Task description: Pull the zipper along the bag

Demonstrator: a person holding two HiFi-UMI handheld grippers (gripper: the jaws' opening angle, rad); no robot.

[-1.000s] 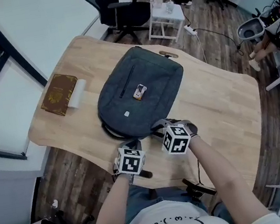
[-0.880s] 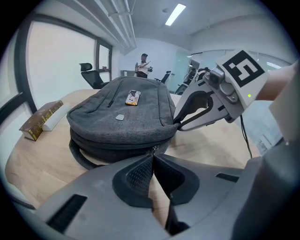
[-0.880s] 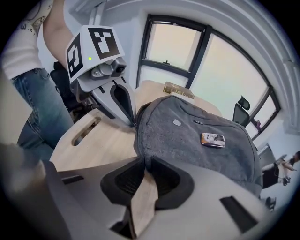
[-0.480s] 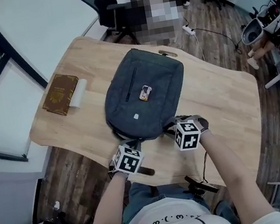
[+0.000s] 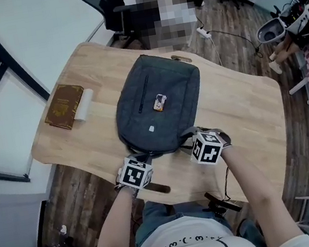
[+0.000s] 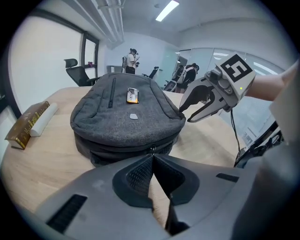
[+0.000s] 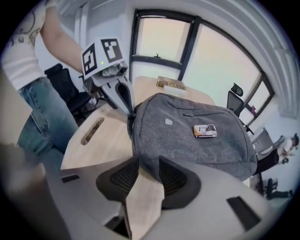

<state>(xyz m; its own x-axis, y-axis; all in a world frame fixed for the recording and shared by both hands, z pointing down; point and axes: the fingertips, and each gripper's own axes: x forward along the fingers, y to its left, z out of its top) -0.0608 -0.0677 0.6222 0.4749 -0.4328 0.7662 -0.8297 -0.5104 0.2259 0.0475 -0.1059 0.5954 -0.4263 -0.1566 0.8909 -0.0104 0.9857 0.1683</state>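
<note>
On the wooden table (image 5: pixel 246 110), seen from the head view, lies one grey bag (image 5: pixel 158 107), flat, with its near end by the table's near edge. One small card (image 5: pixel 160 102) and one pale label patch (image 5: pixel 151 128) sit on its top. Far to the left lie one brown book (image 5: pixel 65 105) and one white roll (image 5: pixel 84 105), touching each other; the gold print on the cover is too small to read. The left gripper (image 5: pixel 144 157) and right gripper (image 5: pixel 187 136) both meet the bag's near end, each bearing one cube with square black-and-white markers. The table has two slots, one near (image 5: pixel 154 190) and one far (image 5: pixel 181 58).

From the left gripper view, the left gripper (image 6: pixel 152 154) is clenched, its jaw tips together on the zipper pull (image 6: pixel 153 149) at the bag's (image 6: pixel 122 117) near side wall. The right gripper (image 6: pixel 183 115) touches the bag's right edge.

From the right gripper view, the right gripper (image 7: pixel 149 164) is grasping the bag (image 7: pixel 197 140), with grey fabric filling the space between its jaws. The left gripper (image 7: pixel 130 112) points down at the bag's corner. The picture on the card (image 7: pixel 205 131) shows no writing that can be made out.
</note>
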